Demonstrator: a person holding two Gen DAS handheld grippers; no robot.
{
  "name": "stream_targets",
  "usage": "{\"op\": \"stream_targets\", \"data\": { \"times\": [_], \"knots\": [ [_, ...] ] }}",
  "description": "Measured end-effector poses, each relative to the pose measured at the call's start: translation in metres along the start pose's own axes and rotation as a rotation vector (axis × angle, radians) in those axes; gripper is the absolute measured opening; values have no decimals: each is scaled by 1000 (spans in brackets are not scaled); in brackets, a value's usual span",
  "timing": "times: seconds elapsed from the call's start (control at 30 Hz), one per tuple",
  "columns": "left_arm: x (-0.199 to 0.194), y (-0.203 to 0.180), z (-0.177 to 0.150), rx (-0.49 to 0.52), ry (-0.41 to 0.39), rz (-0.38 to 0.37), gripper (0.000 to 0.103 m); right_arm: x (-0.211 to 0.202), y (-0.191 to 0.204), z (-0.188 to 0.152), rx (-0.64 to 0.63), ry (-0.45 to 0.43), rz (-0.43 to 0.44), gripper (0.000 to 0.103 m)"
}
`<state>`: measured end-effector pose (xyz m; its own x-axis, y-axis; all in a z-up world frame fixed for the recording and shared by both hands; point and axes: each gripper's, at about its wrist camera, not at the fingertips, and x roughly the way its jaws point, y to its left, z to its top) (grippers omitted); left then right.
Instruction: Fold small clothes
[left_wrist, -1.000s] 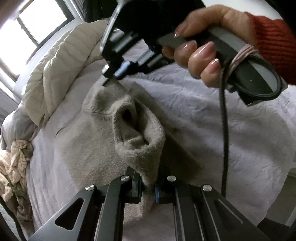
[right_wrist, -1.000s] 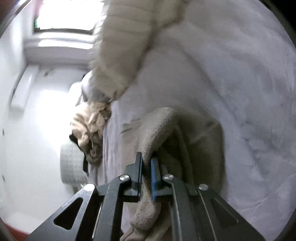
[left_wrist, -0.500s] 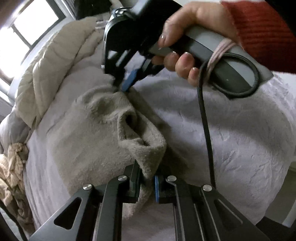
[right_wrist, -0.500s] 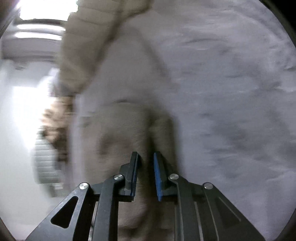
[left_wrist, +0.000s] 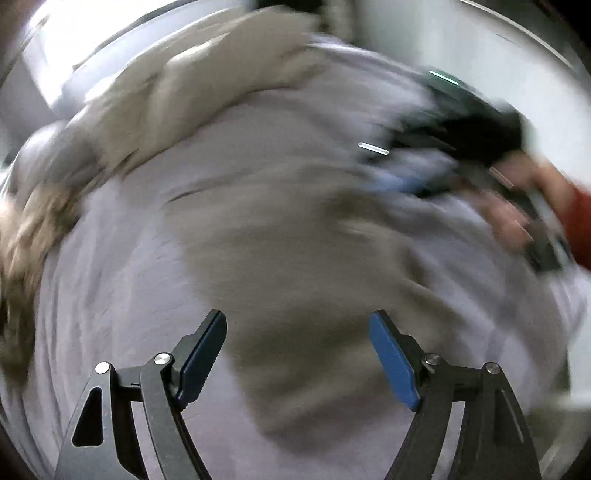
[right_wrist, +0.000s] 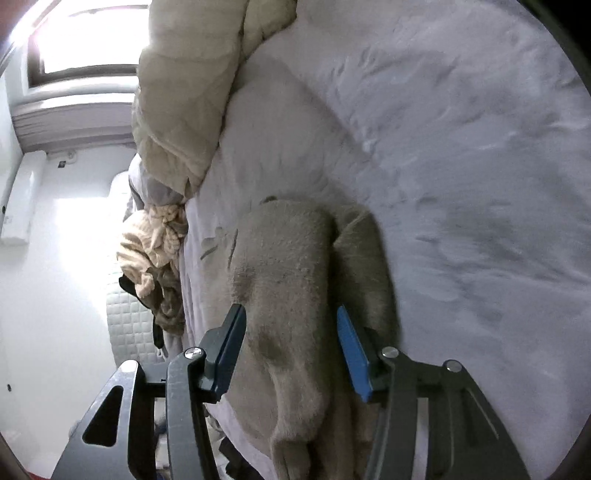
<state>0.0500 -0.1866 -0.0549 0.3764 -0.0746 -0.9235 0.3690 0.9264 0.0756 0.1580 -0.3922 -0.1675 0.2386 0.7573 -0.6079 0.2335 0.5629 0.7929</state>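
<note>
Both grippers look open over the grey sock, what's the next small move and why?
Probably close the right gripper on the sock edge to fold it again: both grippers are open, the left gripper holds nothing, and the sock lies loosely doubled on the bedsheet.

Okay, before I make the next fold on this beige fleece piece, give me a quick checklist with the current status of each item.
1. Left tongs open and free of cloth: ok, the pads stand wide apart with nothing pinched.
2. Right tongs open: ok, pads spread to either side of the beige fleece piece, not clamped.
3. Fleece piece lying on the bed cover: ok.
4. Fold neat and edges aligned: not ok, a second layer sticks out unevenly on one side.
5. Left view sharp enough to aim: not ok, heavily motion blurred.
6. Clothes pile at the bed edge clear of the fleece: ok.
</note>
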Motion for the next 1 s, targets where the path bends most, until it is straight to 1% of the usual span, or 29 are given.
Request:
{"op": "stream_targets", "data": {
  "times": [0.03,0.07,0.1,0.13,0.17,0.23,0.27,0.3,0.33,0.4,0.47,0.53,0.57,0.6,0.67,0.7,0.77,0.83,0.9,0.93,1.0],
  "knots": [
    [8,17,5,-62,7,28,80,4,-1,2,3,8,-14,44],
    [19,40,14,-142,13,61,80,12,4,4,-16,12,-57,13],
    [26,53,18,-183,16,77,80,13,9,4,-35,8,-83,9],
    [32,66,23,-225,19,91,80,10,17,3,-76,-5,-109,9],
    [40,76,28,-260,22,96,80,5,35,1,-154,-24,-131,8],
    [54,85,32,-289,36,90,80,-5,52,-5,-246,-48,-187,8],
    [60,84,32,-287,46,80,80,-9,57,-8,-286,-55,-227,8],
    [70,80,31,-276,67,75,80,-8,55,-9,-314,-42,-277,8],
    [76,75,28,-263,81,72,80,-1,44,-8,-310,-15,-330,8],
    [88,64,23,-238,93,75,81,8,28,-6,-274,8,-362,8],
    [93,58,24,-235,95,74,81,12,15,-5,-234,7,-340,9],
    [92,55,24,-234,98,76,81,9,12,-3,-190,-18,-316,12],
    [92,55,24,-229,99,79,81,3,12,-5,-175,-26,-320,18],
    [93,55,24,-223,100,82,81,-2,13,-6,-174,-25,-336,21],
    [92,56,23,-213,101,87,81,-19,24,-15,-196,-27,-344,23],
    [91,54,23,-209,101,88,81,-22,31,-21,-210,-30,-329,23],
    [89,52,23,-209,100,91,81,-37,47,-37,-246,-28,-256,23],
    [90,51,23,-207,98,98,81,-40,64,-56,-281,-4,-186,23],
    [89,48,23,-201,94,106,81,-30,72,-78,-310,53,-168,23],
    [89,47,22,-197,92,109,82,-22,73,-84,-315,74,-175,23],
    [88,47,22,-195,93,127,89,4,58,-106,-317,147,-264,23]
  ]
}}
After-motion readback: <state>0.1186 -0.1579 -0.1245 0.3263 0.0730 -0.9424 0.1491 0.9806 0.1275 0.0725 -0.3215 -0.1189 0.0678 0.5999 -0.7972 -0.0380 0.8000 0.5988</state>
